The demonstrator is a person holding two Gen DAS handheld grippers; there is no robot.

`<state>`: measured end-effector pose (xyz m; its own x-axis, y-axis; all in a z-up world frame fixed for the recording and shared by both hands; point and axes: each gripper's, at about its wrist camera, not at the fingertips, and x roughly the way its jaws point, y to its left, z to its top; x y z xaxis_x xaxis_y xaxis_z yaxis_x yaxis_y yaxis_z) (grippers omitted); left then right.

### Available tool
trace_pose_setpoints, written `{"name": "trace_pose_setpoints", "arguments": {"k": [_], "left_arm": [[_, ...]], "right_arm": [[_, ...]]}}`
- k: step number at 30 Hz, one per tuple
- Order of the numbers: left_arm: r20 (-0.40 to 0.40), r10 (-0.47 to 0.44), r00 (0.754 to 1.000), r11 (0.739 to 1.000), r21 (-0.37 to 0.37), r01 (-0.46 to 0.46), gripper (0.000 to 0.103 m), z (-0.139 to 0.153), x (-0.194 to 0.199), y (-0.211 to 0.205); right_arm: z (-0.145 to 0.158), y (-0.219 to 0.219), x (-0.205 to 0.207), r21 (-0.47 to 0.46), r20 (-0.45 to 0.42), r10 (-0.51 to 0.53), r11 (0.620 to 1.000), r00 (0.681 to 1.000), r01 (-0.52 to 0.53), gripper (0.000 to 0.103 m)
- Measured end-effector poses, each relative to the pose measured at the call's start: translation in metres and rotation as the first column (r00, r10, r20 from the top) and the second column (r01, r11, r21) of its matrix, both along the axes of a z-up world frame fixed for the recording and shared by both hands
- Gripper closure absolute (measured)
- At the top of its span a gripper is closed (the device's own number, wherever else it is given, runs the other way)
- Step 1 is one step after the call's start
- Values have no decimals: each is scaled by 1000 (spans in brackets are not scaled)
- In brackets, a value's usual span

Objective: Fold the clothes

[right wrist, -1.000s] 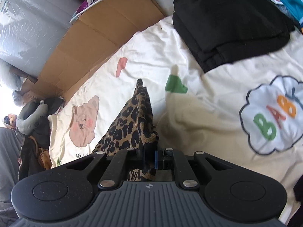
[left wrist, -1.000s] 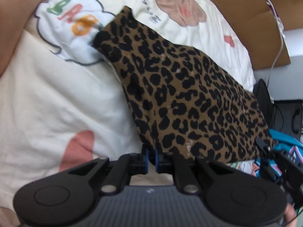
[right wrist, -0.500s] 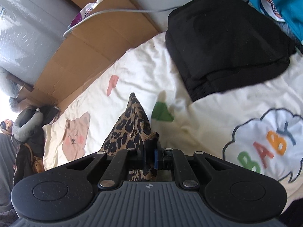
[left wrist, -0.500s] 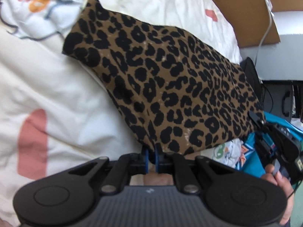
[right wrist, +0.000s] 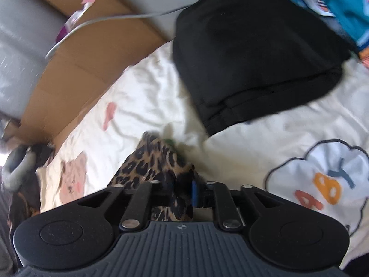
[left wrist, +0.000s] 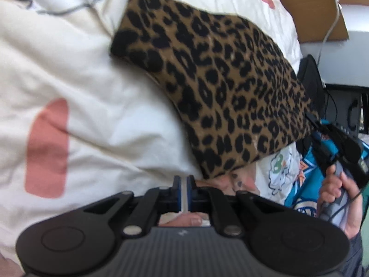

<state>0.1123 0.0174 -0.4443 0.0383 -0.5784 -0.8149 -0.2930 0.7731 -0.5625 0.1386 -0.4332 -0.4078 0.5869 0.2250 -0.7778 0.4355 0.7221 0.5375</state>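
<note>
Left gripper (left wrist: 183, 190) nearly closed, empty. Right gripper (right wrist: 182, 190) parted, leopard-print garment (left wrist: 221, 92) corner between fingers, apparently releasing; withdraw slowly, keep fold flat.

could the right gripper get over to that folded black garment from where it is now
Probably yes: bare bedsheet lies between the right gripper and the black garment, but leopard-print cloth sits between its fingers and must be dropped first.

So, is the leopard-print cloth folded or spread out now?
Folded. The leopard-print cloth lies on the cream bedsheet as a compact doubled panel, one corner between the right tongs.
</note>
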Motion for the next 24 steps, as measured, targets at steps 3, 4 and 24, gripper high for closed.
{"name": "trace_pose_setpoints", "arguments": {"k": [3,4,24], "left_arm": [[27,-6,1000,1000,12,6,98,14,8,11],[36,-9,999,1000,16,8,97,20,10,15],[221,-316,923,935,240,262,82,73,121,-27]], "right_arm": [[-2,-7,-9,23,-1,-54,998,999,54,55],[-2,-9,-12,31,0,-72,997,997,72,55],[-36,34,-99,221,51,-192,959,980,177,55]]}}
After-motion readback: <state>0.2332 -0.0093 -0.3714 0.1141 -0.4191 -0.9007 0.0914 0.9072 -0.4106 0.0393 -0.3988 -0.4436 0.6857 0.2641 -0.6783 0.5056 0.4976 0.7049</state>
